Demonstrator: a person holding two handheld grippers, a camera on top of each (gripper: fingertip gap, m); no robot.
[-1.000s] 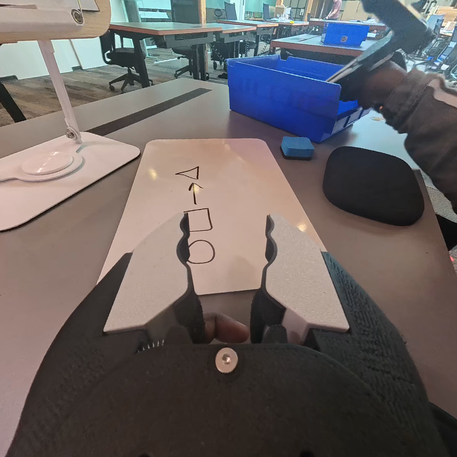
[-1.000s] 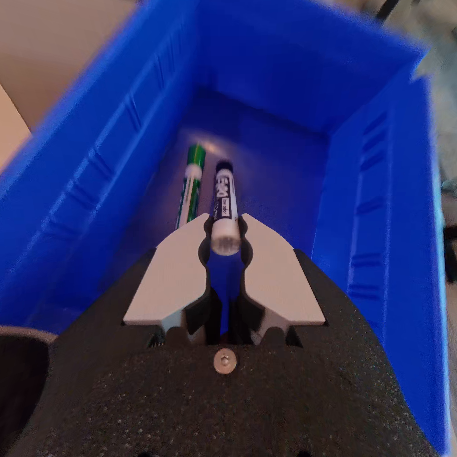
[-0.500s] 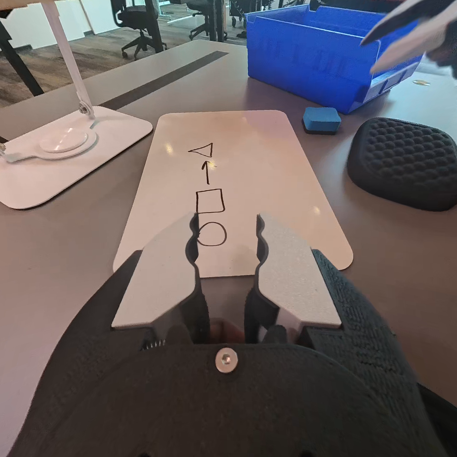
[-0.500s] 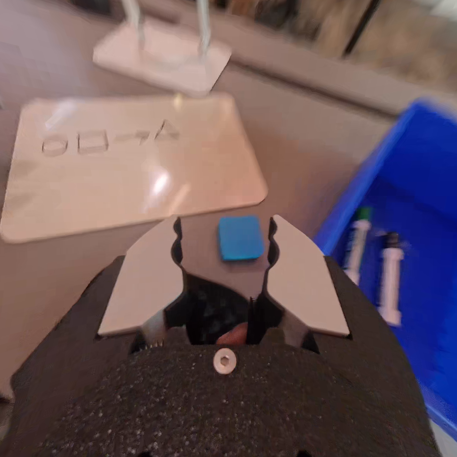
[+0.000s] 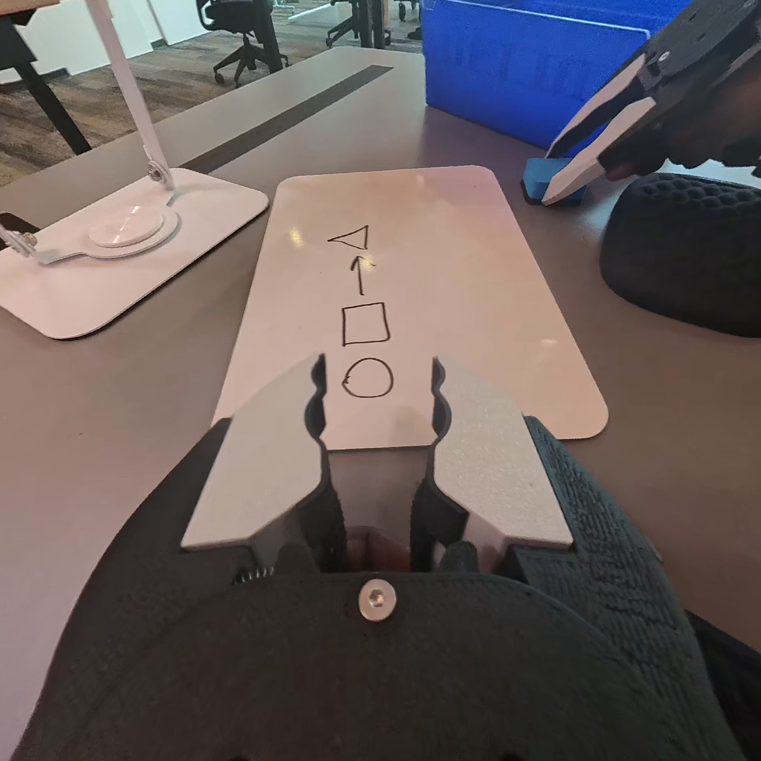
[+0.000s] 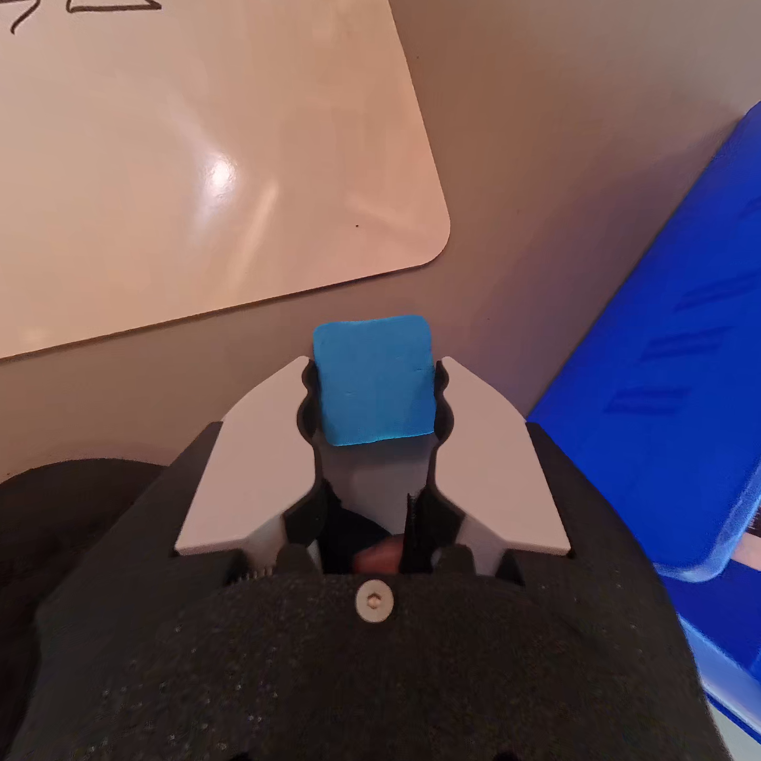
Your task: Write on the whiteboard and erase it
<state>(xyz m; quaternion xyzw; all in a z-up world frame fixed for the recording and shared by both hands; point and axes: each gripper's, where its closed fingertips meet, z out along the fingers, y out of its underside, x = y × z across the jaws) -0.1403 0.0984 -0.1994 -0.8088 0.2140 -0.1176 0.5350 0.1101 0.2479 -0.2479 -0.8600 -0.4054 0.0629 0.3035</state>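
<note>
Counter point(image 5: 123, 412) grey-brown, fills both views. Blue bin point(image 5: 514, 70) upper right of left wrist view, top cut off by frame; contents hidden. Whiteboard point(image 5: 453, 288) flat at centre, black shapes drawn; only corner plus stroke ends visible in right wrist view. White stand base point(image 5: 123, 255) at left. Black pad point(image 5: 679, 263) at right edge, partly cut off. Left gripper point(image 5: 376, 383) gaping, empty, over whiteboard's near edge. Right gripper point(image 6: 374, 383) fingers flank blue eraser point(image 6: 374, 379), beside whiteboard corner; contact hard to judge, grip uncertain.

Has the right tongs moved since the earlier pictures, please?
Yes. The right tongs has left the blue bin and come down beside the whiteboard, its fingers now straddling the blue eraser on the table.
</note>
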